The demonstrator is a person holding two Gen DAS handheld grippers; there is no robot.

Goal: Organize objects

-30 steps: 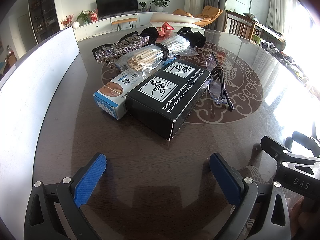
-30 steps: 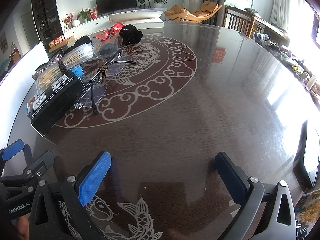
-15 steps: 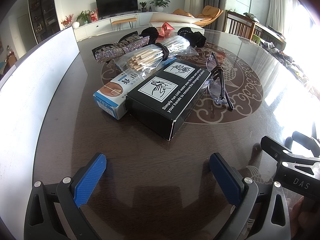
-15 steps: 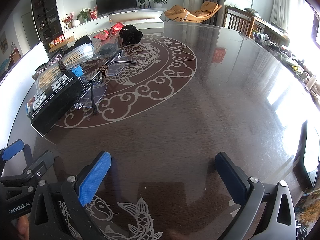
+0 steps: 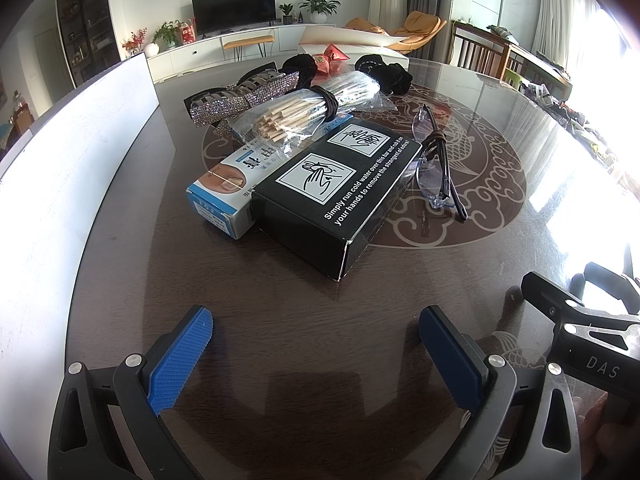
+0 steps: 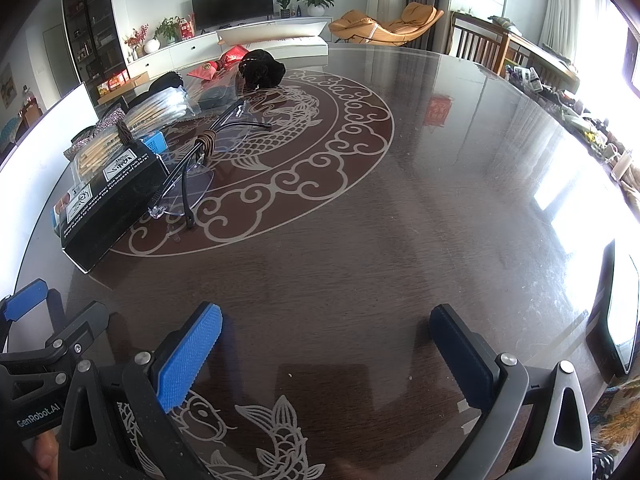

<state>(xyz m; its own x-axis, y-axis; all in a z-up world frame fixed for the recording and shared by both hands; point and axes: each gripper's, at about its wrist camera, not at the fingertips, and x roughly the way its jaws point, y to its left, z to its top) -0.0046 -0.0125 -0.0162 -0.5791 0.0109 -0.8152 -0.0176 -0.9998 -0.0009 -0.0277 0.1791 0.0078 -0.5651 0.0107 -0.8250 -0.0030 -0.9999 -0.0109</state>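
A black box (image 5: 340, 192) lies on the dark round table (image 5: 260, 360), beside a blue-and-white box (image 5: 224, 188). A bag of wooden sticks (image 5: 304, 114) lies behind them, with a rhinestone hair clip (image 5: 240, 96) to its left. Glasses (image 5: 438, 164) lie right of the black box. Black pouches (image 5: 390, 72) sit at the back. My left gripper (image 5: 316, 344) is open and empty, just short of the black box. My right gripper (image 6: 324, 340) is open and empty over bare table; the black box (image 6: 108, 196) and glasses (image 6: 196, 172) are far to its left.
A white board (image 5: 68, 168) stands along the table's left edge. A red packet (image 5: 332, 54) lies at the back. A phone or tablet (image 6: 620, 312) lies at the right edge in the right wrist view. Chairs and a sideboard stand beyond the table.
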